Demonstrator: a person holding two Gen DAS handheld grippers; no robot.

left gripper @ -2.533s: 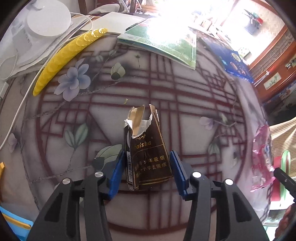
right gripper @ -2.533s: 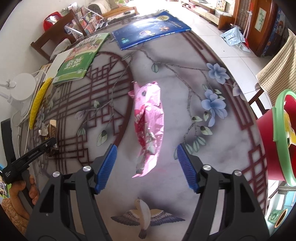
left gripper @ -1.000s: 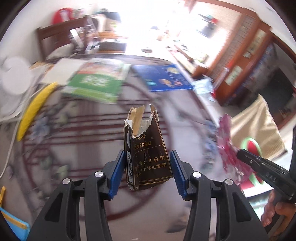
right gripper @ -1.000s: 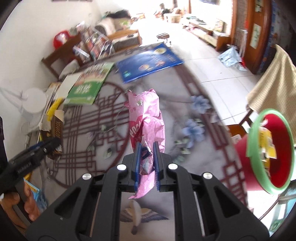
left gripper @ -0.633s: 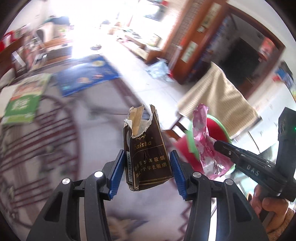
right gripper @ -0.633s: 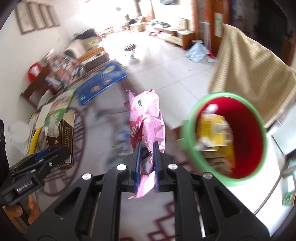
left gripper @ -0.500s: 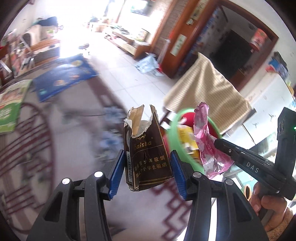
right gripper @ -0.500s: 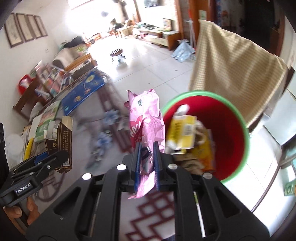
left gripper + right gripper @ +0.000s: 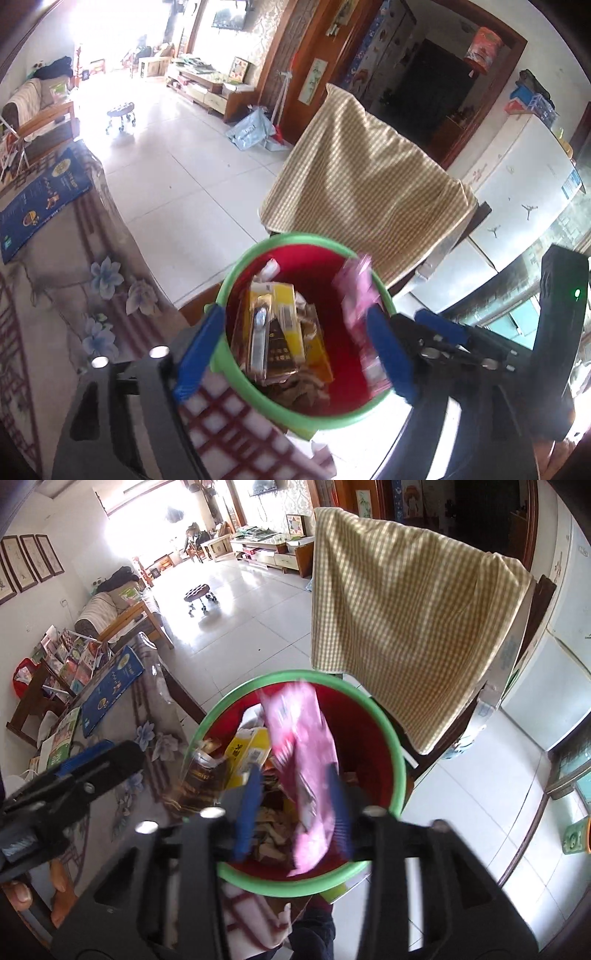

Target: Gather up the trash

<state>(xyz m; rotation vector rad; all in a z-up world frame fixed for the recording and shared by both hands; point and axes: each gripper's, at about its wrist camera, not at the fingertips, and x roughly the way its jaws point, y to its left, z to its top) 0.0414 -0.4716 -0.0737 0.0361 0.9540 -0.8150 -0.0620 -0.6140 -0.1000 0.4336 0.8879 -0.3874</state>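
A red bin with a green rim (image 9: 236, 266) (image 9: 391, 734) stands beside the table and holds several pieces of trash. My left gripper (image 9: 295, 350) is open and empty over the bin; the brown cigarette pack (image 9: 280, 350) (image 9: 201, 779) is in the bin, blurred in the right wrist view. My right gripper (image 9: 293, 805) is open above the bin. The pink wrapper (image 9: 301, 749) (image 9: 356, 295) hangs loose between its fingers, blurred, dropping into the bin.
A chair draped with a yellow checked cloth (image 9: 365, 177) (image 9: 410, 602) stands just behind the bin. The table with the floral cover (image 9: 55, 295) (image 9: 147, 738) is to the left, with a blue book (image 9: 40, 199) on it. A white fridge (image 9: 524, 199) stands at the right.
Both grippers swung from the table to over the bin and opened. The cigarette pack left the left gripper and the pink wrapper is slipping out of the right one.
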